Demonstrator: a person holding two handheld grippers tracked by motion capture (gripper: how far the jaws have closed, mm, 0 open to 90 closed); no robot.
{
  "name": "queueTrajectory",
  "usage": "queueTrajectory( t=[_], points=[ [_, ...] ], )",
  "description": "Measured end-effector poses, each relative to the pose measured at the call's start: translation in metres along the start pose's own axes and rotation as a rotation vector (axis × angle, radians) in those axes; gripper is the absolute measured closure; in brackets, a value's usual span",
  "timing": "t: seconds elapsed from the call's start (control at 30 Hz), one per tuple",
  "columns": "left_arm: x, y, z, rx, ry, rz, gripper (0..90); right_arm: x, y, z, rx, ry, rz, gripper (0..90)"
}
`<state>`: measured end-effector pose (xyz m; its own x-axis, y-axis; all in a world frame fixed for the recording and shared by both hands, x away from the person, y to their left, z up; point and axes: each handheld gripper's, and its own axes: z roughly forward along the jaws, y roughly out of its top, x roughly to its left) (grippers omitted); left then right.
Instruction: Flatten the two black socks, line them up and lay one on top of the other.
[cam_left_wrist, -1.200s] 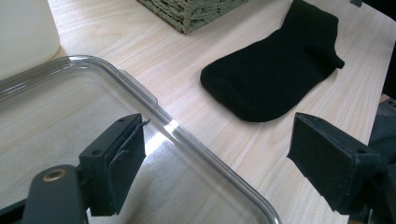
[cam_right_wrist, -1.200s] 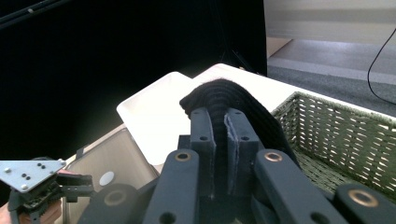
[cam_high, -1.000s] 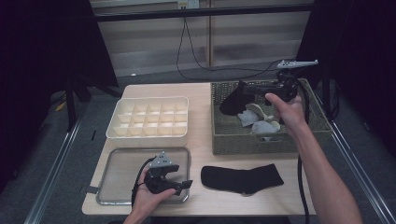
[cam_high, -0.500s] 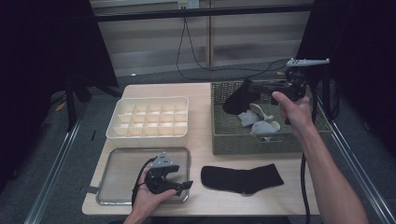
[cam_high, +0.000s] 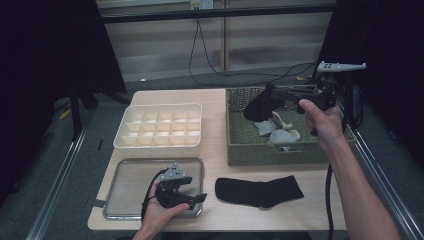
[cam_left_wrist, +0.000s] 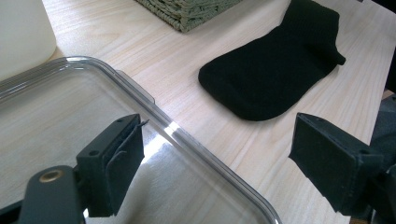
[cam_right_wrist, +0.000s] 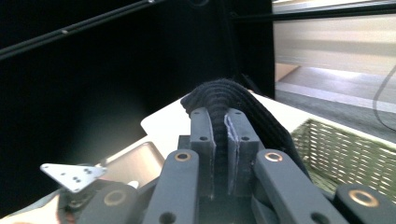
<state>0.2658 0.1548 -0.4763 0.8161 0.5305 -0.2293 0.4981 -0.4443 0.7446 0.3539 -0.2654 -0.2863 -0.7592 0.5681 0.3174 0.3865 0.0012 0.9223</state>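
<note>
My right gripper (cam_high: 272, 96) is held level above the woven basket (cam_high: 250, 155) at the table's right, shut on a black sock (cam_high: 260, 106) that hangs from its tip. In the right gripper view the black sock (cam_right_wrist: 219, 100) is pinched between the two jaws, bulging over them. A second black sock (cam_high: 259, 191) lies flat on the table near the front edge. My left gripper (cam_high: 192, 192) rests over the clear tray (cam_high: 120, 172) at the front left, open and holding nothing; the left gripper view shows the tray rim (cam_left_wrist: 187, 140) between its jaws and the flat sock (cam_left_wrist: 275, 74) beyond.
A cream box with several compartments (cam_high: 160, 127) stands behind the tray. Pale socks (cam_high: 280, 131) lie inside the basket. Cables run across the floor behind the table. Dark curtains close in both sides.
My right gripper has risen and drifted right with the black sock, now hanging above the basket. The left gripper has stayed in place on the tray.
</note>
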Motion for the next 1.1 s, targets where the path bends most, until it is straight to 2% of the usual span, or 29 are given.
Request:
queueTrajectory(
  t=[0.43,0.63,0.87,1.1],
  points=[
    [-0.002,0.0,0.001,-0.005,-0.004,0.003,17.2,0.022,0.002,-0.009,-0.012,0.035,-0.043,82.9],
    [-0.002,0.001,0.002,0.0,-0.005,0.007,17.1,0.028,0.004,-0.013,-0.023,0.051,-0.034,82.5],
    [-0.004,0.001,0.004,0.009,-0.009,0.019,17.1,0.041,0.008,-0.018,-0.033,0.059,-0.053,82.7],
    [-0.005,0.001,0.004,0.006,-0.009,0.017,17.1,0.056,0.015,-0.022,-0.053,0.089,-0.073,82.7]
  ],
)
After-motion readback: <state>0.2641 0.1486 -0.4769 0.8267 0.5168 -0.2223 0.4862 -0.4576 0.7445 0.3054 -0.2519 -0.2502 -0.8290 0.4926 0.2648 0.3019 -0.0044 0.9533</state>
